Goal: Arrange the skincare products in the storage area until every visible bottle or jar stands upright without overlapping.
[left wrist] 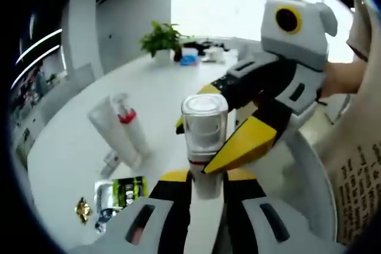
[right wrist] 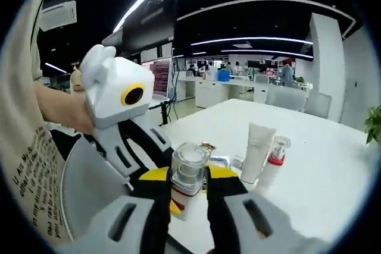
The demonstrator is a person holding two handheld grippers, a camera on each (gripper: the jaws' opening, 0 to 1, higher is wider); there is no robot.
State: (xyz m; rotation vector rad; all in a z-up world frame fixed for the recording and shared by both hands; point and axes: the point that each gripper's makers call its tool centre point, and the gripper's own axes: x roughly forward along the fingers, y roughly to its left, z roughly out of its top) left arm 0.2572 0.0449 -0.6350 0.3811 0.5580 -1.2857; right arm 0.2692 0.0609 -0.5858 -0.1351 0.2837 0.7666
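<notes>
A small white bottle with a clear cap and a red band is held above the white table. My left gripper is shut on its lower body. My right gripper comes in from the other side, its yellow-padded fingers pressed on either side of the bottle's upper part. A white tube and a slim bottle with a red collar stand side by side on the table.
Flat sachets and a small gold piece lie near the tube. A potted plant and clutter sit at the table's far end. The person's arm and printed shirt are close by. Office desks stand beyond.
</notes>
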